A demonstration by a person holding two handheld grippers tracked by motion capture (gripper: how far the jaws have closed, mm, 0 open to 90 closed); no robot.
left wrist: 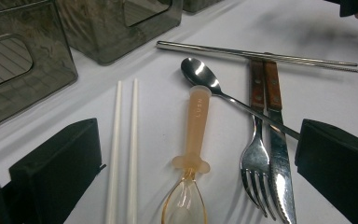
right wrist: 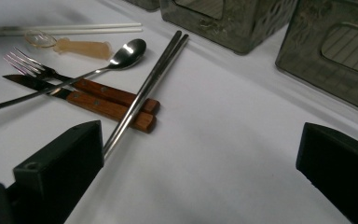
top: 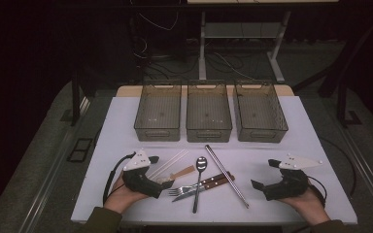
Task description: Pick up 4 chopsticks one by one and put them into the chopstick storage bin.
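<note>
Left gripper (left wrist: 186, 158), jaws apart, has the amber plastic spoon (left wrist: 192, 154) lying between them; right gripper (right wrist: 200, 158) gapes over bare table (right wrist: 223, 154).

**Cam setup**

High view sits above my side, looking fwd and down over the whole table (top: 291, 145). My left gripper view looks low and close across the cutlery; right gripper view does likewise from the opposite side. Both share the fork (left wrist: 255, 158) and steel chopsticks (right wrist: 144, 88).
</note>
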